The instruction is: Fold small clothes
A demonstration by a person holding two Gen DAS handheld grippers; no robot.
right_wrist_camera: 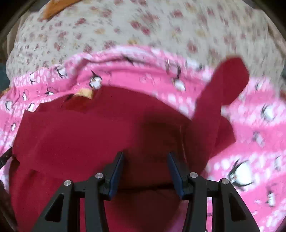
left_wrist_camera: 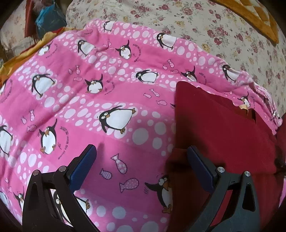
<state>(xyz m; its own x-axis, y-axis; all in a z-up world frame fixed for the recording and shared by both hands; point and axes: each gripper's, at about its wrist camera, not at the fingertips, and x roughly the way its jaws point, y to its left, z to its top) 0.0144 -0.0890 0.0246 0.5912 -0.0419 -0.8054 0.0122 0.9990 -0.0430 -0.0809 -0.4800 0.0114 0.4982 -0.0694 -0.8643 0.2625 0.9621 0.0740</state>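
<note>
Lying flat on a pink penguin blanket [left_wrist_camera: 110, 100], a dark red garment [right_wrist_camera: 85, 135] spreads out, one narrow strip of it [right_wrist_camera: 227, 83] reaching toward the blanket's far edge. A small yellowish tag [right_wrist_camera: 85, 93] shows at its far side. Right gripper [right_wrist_camera: 145, 155] above the red cloth, jaws apart, nothing pinched between the blue pads; view blurred. Left gripper [left_wrist_camera: 141, 151] spread wide, one finger over the blanket, the other over the garment's edge, gripping nothing. Floral bedsheet [left_wrist_camera: 205, 23] lies beyond the blanket; an orange cloth [left_wrist_camera: 250, 16] sits far back
</note>
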